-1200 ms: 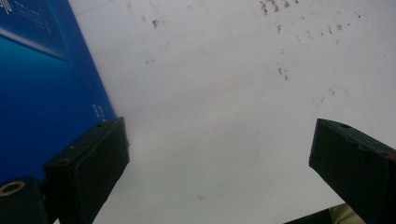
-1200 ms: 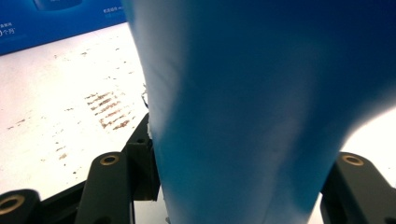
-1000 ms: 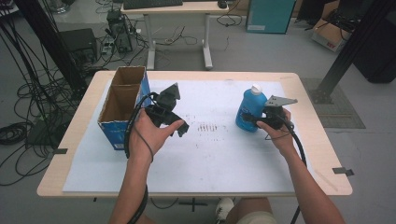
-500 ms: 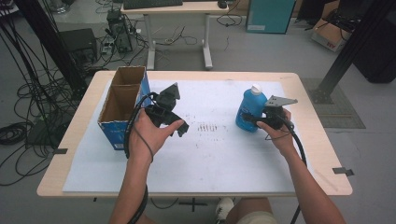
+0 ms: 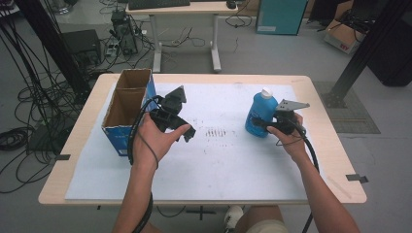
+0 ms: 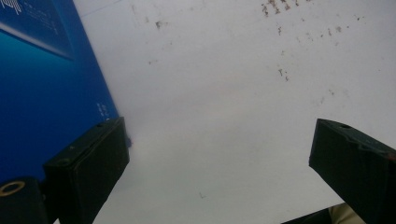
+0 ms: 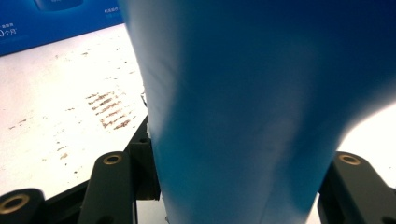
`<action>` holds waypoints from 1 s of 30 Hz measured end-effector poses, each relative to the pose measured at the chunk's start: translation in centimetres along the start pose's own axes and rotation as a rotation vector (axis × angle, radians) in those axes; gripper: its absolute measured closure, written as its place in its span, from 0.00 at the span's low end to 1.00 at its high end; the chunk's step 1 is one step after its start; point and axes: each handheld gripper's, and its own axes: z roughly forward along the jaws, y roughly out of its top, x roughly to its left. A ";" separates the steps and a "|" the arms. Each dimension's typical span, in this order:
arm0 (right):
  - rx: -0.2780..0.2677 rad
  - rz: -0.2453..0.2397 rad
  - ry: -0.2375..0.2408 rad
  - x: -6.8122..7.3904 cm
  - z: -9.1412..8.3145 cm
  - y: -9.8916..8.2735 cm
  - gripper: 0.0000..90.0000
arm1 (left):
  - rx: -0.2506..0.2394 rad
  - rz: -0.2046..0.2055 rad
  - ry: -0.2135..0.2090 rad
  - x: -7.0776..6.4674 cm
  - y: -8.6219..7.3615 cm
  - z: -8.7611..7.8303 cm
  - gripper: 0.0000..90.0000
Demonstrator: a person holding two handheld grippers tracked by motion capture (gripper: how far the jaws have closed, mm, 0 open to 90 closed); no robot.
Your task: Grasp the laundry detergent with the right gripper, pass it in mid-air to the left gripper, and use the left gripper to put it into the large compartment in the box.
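White mat point(image 5: 233, 165), right gripper point(image 5: 268, 125) clamping blue bottle point(image 5: 260, 114), left gripper point(image 6: 219, 163) spread wide, box point(image 5: 127, 104) print unreadable.

In the left gripper view, the left gripper point(image 6: 219, 158) has its two black jaws set wide apart, at seven and four o'clock, with nothing between them. The white sheet point(image 6: 224, 93) lies beneath, with brown specks point(image 6: 285, 74) toward one o'clock. The blue box point(image 6: 42, 88) fills nine to eleven o'clock, just beside one jaw.

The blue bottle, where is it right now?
In the high view, the blue bottle stands on the table's right side, clamped by the right gripper, far from the cardboard box.
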 end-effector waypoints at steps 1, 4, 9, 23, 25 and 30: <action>0.000 0.000 0.000 0.0 0.0 0.0 0.48 | -0.001 0.000 0.000 0.0 0.0 0.0 0.06; 0.000 0.000 0.000 0.0 0.0 0.0 0.48 | 0.001 -0.002 0.000 0.0 0.0 0.0 0.06; 0.000 -0.002 0.001 0.0 0.0 0.0 0.48 | 0.002 -0.003 -0.003 0.1 -0.1 -0.1 0.06; 0.000 0.001 0.000 0.0 0.0 0.0 0.48 | -0.002 -0.003 0.000 0.1 -0.1 -0.2 0.06; -0.002 0.004 0.001 0.0 0.0 0.0 0.48 | -0.003 -0.002 0.002 0.1 -0.1 -0.2 0.06; -0.002 0.005 0.001 0.0 0.0 0.0 0.48 | -0.008 -0.002 0.002 0.1 -0.1 -0.3 0.06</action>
